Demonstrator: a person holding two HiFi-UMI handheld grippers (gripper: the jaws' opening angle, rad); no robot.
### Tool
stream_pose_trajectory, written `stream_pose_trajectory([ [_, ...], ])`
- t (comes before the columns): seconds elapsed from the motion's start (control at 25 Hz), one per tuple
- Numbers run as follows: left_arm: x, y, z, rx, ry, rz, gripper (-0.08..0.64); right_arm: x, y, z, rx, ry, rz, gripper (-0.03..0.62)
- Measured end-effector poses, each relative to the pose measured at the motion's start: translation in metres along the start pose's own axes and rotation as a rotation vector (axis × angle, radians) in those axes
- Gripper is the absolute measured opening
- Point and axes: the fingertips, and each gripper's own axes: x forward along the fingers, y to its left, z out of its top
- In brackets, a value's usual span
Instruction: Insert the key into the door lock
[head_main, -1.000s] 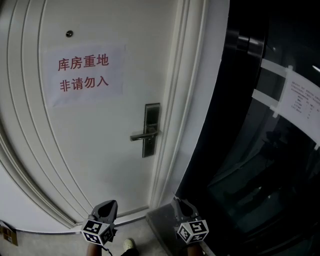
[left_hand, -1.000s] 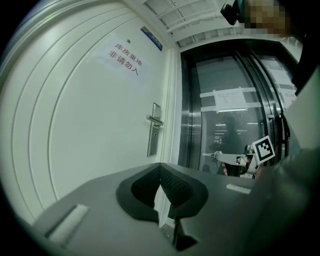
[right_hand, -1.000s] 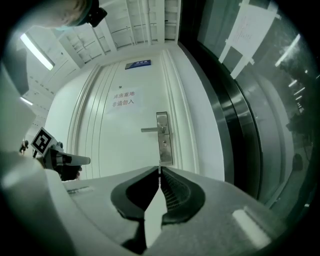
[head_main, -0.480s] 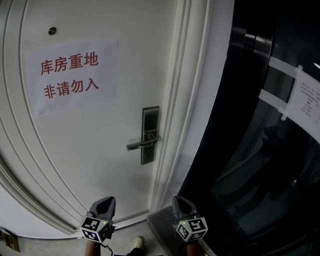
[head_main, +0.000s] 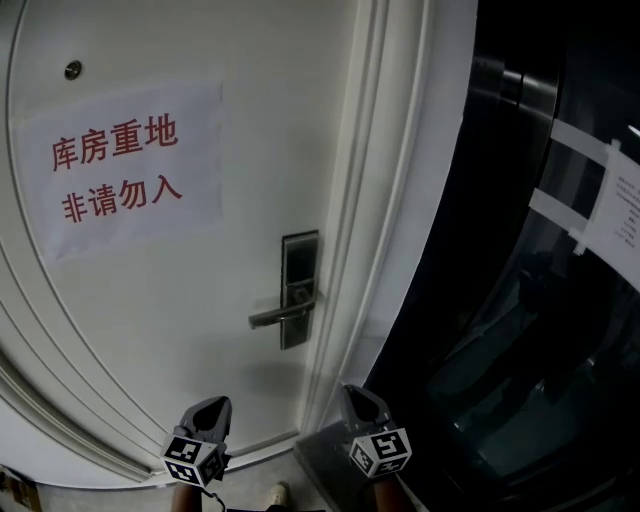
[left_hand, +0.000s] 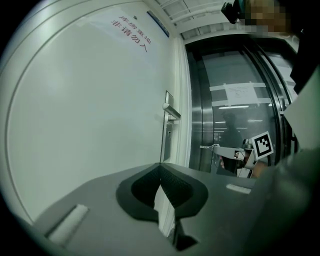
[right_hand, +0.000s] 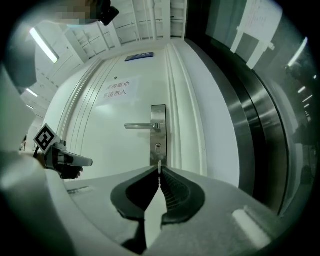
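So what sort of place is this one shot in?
Probably an indoor corridor in an office-type building, at a storeroom door: a white door with a lever-handle lock, a paper notice in red Chinese reading storeroom, no entry, and a dark glass wall with taped sheets beside it.

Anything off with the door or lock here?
Nothing stands out. The lock plate sits upright on the door, with the handle level, the keyhole uncovered and the paper sign lying flat. The right gripper is shut on a thin key, in line below the keyhole.
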Motion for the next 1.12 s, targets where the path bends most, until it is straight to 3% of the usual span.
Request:
stream_pose_trajectory([
  [0.48,0.026,0.011,-0.005,-0.005,0.021,-0.013,0.003,0.049,0.003,0.029,-0.28,-0.043,0.05,0.011],
  [0.88,0.034,0.023,-0.006,-0.019,0.019,-0.003,0.003,0.086,0.026,0.058,-0.775,-0.024,0.063,0.011],
  [1.12,0.034,0.032,-0.008,-0.019,0.023,0.014,0.003,0.103,0.026,0.043,-0.902,0.008,0.059,0.011],
])
